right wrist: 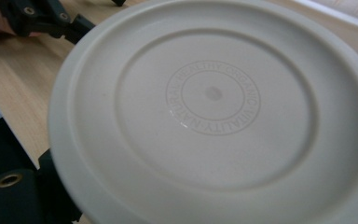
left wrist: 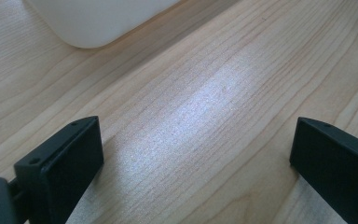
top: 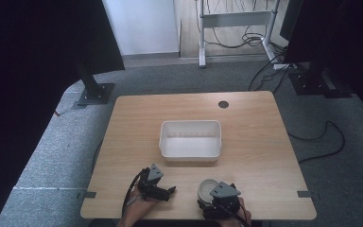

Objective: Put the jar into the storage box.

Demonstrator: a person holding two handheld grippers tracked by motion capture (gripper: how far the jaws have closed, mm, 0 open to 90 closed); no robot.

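A round beige plate (top: 206,189) sits at the table's near edge, right of centre. In the right gripper view the plate (right wrist: 214,116) is very close, showing raised rings and embossed lettering, and it covers my right gripper's jaws. Only the base of one jaw shows under its lower left rim. My right gripper (top: 219,201) is at the plate's near right side. My left gripper (top: 163,191) is low over the table to the left; in its own view it (left wrist: 196,154) is wide open over bare wood.
An empty white plastic bin (top: 190,139) stands in the middle of the wooden table (top: 255,127); its corner (left wrist: 93,23) lies just ahead of my left gripper. A small dark hole (top: 223,104) is near the far edge. Black stands and cables are on the floor beyond.
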